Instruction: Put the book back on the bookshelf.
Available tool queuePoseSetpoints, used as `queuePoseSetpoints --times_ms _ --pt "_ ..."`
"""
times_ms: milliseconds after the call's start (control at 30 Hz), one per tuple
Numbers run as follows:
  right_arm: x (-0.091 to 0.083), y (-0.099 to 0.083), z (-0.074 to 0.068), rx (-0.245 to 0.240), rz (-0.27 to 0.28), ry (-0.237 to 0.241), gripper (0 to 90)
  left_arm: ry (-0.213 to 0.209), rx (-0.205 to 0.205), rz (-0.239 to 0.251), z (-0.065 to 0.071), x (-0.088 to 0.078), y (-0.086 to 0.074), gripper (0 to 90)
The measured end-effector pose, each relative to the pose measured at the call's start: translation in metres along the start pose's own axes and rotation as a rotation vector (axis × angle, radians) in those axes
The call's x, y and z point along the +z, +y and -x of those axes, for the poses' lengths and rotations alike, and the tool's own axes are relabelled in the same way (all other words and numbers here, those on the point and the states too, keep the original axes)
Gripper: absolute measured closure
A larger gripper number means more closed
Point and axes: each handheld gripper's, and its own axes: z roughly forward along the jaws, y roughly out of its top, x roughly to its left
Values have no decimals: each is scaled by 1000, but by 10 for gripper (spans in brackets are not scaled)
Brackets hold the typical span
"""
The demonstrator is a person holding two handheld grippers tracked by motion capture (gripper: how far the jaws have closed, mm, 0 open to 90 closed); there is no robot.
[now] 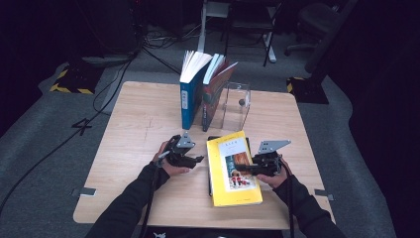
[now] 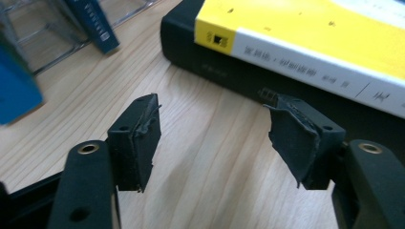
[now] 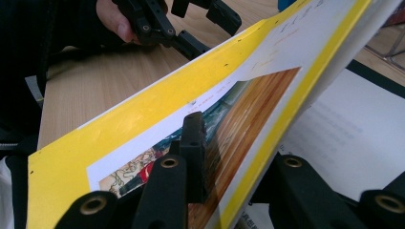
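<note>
A yellow book [image 1: 233,168] lies on a black book [image 2: 229,71] at the table's front middle. My right gripper [image 1: 243,169] is shut on the yellow book's front cover [image 3: 157,119] at its right edge. In the right gripper view the cover is tilted up off a white printed page [image 3: 334,129]. My left gripper [image 1: 198,159] hovers just left of the two books, open, with bare wood between its jaws [image 2: 212,119]. It also appears beyond the cover as the left gripper [image 3: 191,24].
A blue book [image 1: 188,96] and a red-and-teal book [image 1: 214,91] stand upright at the back middle of the wooden table [image 1: 133,129], beside a clear acrylic stand [image 1: 237,104]. Cables and chair legs lie on the floor beyond.
</note>
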Motion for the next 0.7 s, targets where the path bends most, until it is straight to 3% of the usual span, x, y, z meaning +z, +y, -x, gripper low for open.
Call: queuePoseSetpoints --times_ms 200,367,500,600,700 --pt "-3 -2 -3 -19 45 -7 760 -16 -25 36 -3 3 7 376" --pt "-7 -2 -7 -36 78 -11 770 -19 -20 15 -2 9 8 394" --pt "-10 0 -12 -60 121 -7 786 -37 -35 28 -3 11 10 413" --pt "-12 2 -15 -81 131 -10 789 -66 -45 67 -3 9 17 434" --pt "-14 3 -19 -99 142 -15 789 -59 -42 96 -5 6 22 447"
